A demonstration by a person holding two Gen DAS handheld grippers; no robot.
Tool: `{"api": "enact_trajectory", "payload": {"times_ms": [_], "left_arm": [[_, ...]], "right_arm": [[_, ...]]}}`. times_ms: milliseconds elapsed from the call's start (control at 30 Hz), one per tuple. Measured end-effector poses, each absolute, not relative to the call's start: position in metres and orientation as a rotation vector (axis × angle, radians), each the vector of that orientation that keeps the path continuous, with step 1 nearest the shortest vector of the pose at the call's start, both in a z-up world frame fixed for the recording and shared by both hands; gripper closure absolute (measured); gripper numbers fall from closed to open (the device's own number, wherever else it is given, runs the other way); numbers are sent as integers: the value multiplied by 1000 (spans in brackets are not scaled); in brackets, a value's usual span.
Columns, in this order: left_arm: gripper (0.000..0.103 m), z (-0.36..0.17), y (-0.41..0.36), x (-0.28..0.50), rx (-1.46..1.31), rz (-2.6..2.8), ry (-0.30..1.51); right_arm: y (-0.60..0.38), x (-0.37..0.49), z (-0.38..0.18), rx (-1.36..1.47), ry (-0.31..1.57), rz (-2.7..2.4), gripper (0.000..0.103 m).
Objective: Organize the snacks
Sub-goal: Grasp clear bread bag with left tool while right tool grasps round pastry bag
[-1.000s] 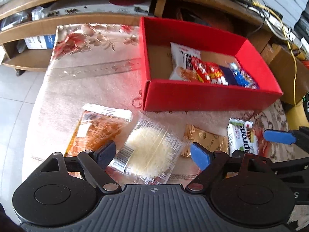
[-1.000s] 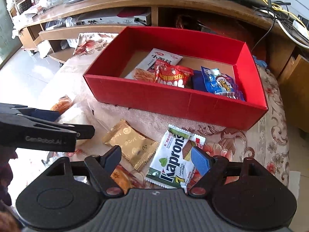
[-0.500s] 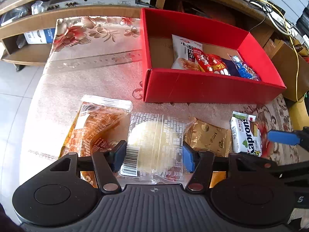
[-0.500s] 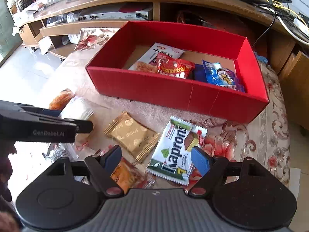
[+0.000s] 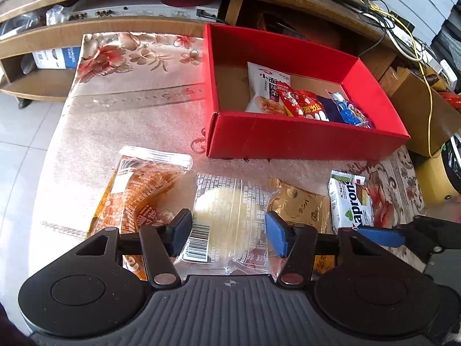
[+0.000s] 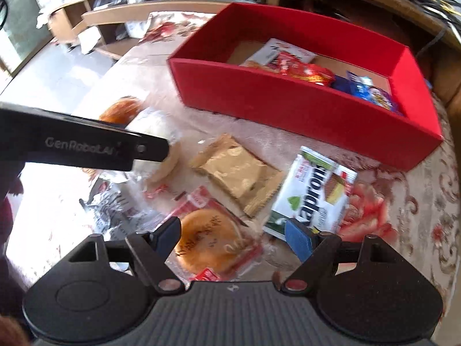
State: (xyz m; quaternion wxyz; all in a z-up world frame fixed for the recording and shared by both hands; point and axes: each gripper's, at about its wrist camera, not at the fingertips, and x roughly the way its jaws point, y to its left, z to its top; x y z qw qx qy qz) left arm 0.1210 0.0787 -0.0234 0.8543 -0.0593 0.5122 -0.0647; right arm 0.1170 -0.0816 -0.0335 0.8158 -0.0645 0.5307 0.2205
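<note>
A clear packet with a white bun [image 5: 227, 210] sits between the blue pads of my left gripper [image 5: 229, 233], whose jaws are closing and press on the wrapper's sides. My right gripper [image 6: 233, 239] is open and hovers low over a round orange cake in a red-trimmed wrapper [image 6: 207, 236]. Its right fingertip is next to the white-and-green wafer pack [image 6: 314, 193]. A gold packet [image 6: 239, 173] lies between the bun and the wafers. The red box [image 5: 302, 141] behind them holds several snack bags. An orange bread packet [image 5: 135, 193] lies left of the bun.
The snacks lie on a floral tablecloth [image 5: 138, 109]. A wooden shelf unit [image 5: 115, 28] with cables on top runs along the back. A cardboard box [image 5: 417, 115] stands at the right. Tiled floor [image 5: 20, 132] lies beyond the table's left edge.
My left gripper's jaws have come in from wide apart onto the bun packet, which now sits straight between them. My right gripper has shifted left and lower, from the wafer pack to over the round cake.
</note>
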Motion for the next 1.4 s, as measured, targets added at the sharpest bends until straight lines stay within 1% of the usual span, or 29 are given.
{"api": "enact_trajectory", "payload": {"times_ms": [133,300,433,500,600,633,667,900,1067,1200,1233,1333,1400], "left_arm": [[38,-25,79,120,-126,-140,1084],[36,-30,78,123,-118,-134,1105],[31,-31,78,123,-117,-140,1107],[30,-32,77,123,-115,-141,1110],[30,-33,77,124,-115,-138,1116],[30,-33,76,124,-115,-139,1116],[30,-33,76,124,-113,-139,1117],[28,-35,74,121,-91,-141,1134],[22,-39,68,122,-60,-143,1149],[23,-48,67,125,-42,-121,1172],[23,-48,67,125,-40,-118,1169],[28,-47,68,126,-43,-108,1163],[30,-46,68,126,-42,-106,1160]], "right_arm": [[-73,118,-39,-170,1138,548,22],[-66,113,-43,-221,1144,615,22],[-63,106,-48,-281,1160,668,22],[-63,102,-53,-312,1153,649,22],[-65,97,-50,-307,1132,615,36],[-68,97,-48,-293,1129,600,45],[-71,97,-46,-274,1130,585,48],[-95,90,-40,-238,1144,514,50],[-104,84,-34,-223,1134,484,50],[-104,91,-43,-217,1152,465,50],[-103,91,-44,-220,1154,463,48],[-99,95,-48,-232,1150,469,44],[-98,98,-47,-219,1145,469,44]]}}
